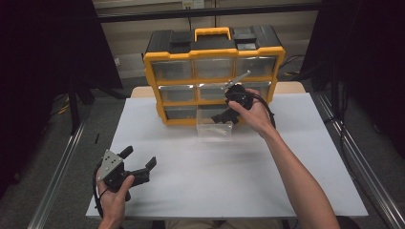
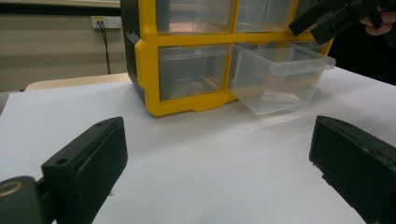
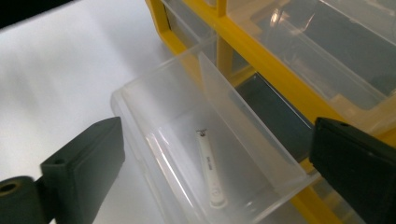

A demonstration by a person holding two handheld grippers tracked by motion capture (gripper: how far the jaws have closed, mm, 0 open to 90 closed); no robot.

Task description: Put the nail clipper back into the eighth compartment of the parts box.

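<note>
- Drawer [image 3: 187,140] pulled out of the bottom row of the yellow organizer [image 1: 215,56], centre of the high view, small white stick-like thing [image 3: 211,175] lying flat inside.
- Right gripper [image 1: 228,110] above it, jaws wide apart, nothing between them; looks like the drop-off step, pretty much done.
- Left gripper [image 1: 139,164] lower left, also spread open, empty, parked on the white table [image 1: 296,157].
- Next up, probably: push drawer shut, squarely on the front lip.

A lab-like recording bay: white table [image 1: 191,167], black curtains [image 1: 43,47], metal floor rails [image 1: 57,176], yellow drawer organizer [image 1: 212,71].
</note>
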